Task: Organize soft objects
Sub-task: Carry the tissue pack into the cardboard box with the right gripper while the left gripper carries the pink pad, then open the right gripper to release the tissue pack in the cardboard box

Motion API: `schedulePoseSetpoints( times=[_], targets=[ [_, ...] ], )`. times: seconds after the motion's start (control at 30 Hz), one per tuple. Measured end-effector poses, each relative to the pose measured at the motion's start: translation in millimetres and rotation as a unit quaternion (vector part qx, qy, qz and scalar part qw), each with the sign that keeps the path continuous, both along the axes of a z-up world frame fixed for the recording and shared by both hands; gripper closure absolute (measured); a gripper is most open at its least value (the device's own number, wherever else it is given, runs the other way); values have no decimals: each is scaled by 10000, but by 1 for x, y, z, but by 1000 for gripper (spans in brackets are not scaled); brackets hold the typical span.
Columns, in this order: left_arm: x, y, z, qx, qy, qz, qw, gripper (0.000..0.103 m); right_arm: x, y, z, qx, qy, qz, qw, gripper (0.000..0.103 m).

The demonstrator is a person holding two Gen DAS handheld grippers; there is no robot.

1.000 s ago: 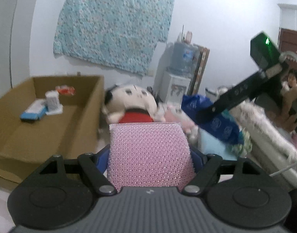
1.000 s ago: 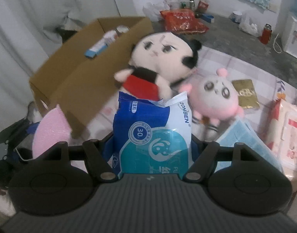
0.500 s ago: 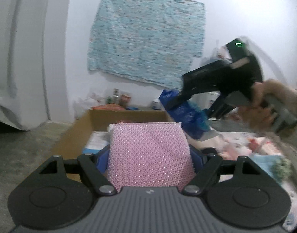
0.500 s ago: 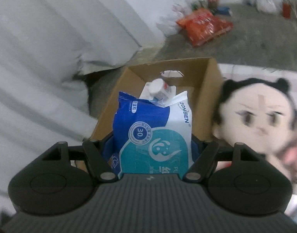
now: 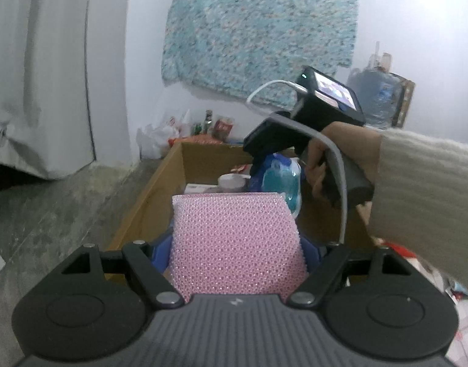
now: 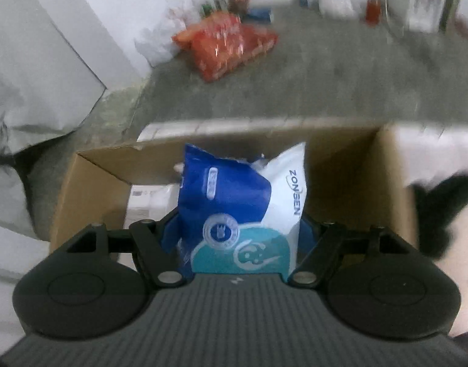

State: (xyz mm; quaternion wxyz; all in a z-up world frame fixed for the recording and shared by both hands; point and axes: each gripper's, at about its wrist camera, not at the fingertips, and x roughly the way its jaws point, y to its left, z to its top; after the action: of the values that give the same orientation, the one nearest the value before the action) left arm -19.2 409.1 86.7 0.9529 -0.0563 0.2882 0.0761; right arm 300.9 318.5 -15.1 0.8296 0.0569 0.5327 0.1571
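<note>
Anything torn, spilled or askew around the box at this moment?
The cardboard box has a ragged, torn-looking top edge at its far-left corner. The blue-and-white pouch in the right gripper sits crumpled and tilted. Nothing looks spilled.

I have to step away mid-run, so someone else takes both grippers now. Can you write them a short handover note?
Left gripper: shut on the pink sponge, held at the near end of the cardboard box.
Right gripper: shut on the blue-and-white pack, pointing down over the open box.
Already in the box: a white carton and a small white jar.
Done: both soft items picked up and brought to the box.
Left: drop the pack, then the sponge, into the box. The black-haired plush doll beside the box is still outside; other soft items cannot be seen now.
</note>
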Motion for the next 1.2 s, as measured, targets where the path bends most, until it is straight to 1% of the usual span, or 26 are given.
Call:
schedulePoseSetpoints(
  times=[0.03,0.07,0.1,0.13,0.17,0.27,0.33,0.37,0.4,0.47,0.57,0.6,0.67,0.7,0.73,0.8,0.83,0.9,0.93,0.97,1.0,1.03,1.1,1.13,1.17,1.2],
  targets=[
    [1,2,-2,35,15,41,10000,22,1,3,-9,-34,109,-59,9999,30],
    [2,3,-2,83,12,46,10000,22,-1,6,-18,-87,113,-136,9998,31],
    [2,4,-3,122,-1,61,9999,22,-4,10,-22,-98,-40,-203,9997,31],
    [2,3,-3,146,-8,56,9999,22,-7,14,-25,-188,-273,-152,9993,31],
    [1,2,-3,150,0,22,9999,22,-8,20,-27,-362,-428,-14,9984,31],
    [1,-2,-4,144,63,-8,9999,22,-8,29,-30,-684,-551,346,9955,28],
    [2,-1,-4,80,92,-6,9999,22,-8,31,-30,-821,-587,578,9932,25],
    [1,0,-4,56,89,0,9999,21,-6,32,-29,-870,-576,669,9923,22],
    [0,0,-3,48,79,6,10000,21,-6,29,-26,-904,-608,759,9911,15],
    [-2,0,-2,50,62,22,10000,21,0,23,-13,-844,-725,1111,9876,15],
    [-7,-1,-1,55,56,16,10000,21,-3,16,10,-762,-576,1549,9833,15],
    [-7,-1,-1,59,58,35,10000,21,-2,16,15,-838,-559,1590,9821,13],
    [-7,-2,-1,44,40,55,10000,21,-2,14,26,-1188,-796,1447,9791,13],
    [-8,-1,-2,15,26,55,10000,21,-5,14,30,-1215,-937,1541,9761,17],
    [-8,-1,-2,-10,14,51,10000,21,-7,15,32,-1236,-1018,1669,9729,31],
    [-4,1,-3,-43,32,47,10000,21,-8,17,28,-1296,-1035,1845,9687,50],
    [-3,2,-5,-43,53,43,10000,21,-8,19,23,-1317,-1009,1919,9673,54],
    [-1,2,-6,-34,80,32,10000,21,-12,28,12,-1478,-1112,1985,9625,56],
    [-1,2,-6,-25,82,22,10000,21,-9,33,2,-1604,-1240,2063,9573,56],
    [-1,3,-6,-13,87,24,10000,21,-6,37,-6,-1680,-1248,2160,9537,57],
    [0,4,-6,-3,95,29,10000,21,-2,41,-16,-1653,-1089,2175,9558,57],
    [1,4,-7,4,108,27,9999,21,0,44,-22,-1649,-1087,2213,9550,57],
    [3,7,-8,33,160,31,9999,21,-4,53,-25,-1807,-1267,2483,9432,57],
    [4,8,-9,57,185,52,9998,21,-4,55,-25,-1838,-1277,2567,9402,57],
    [6,9,-10,88,217,82,9997,21,-2,54,-24,-1799,-1240,2544,9421,56],
    [7,9,-12,106,250,109,9996,21,1,52,-22,-1710,-1162,2446,9473,55]
  ],
)
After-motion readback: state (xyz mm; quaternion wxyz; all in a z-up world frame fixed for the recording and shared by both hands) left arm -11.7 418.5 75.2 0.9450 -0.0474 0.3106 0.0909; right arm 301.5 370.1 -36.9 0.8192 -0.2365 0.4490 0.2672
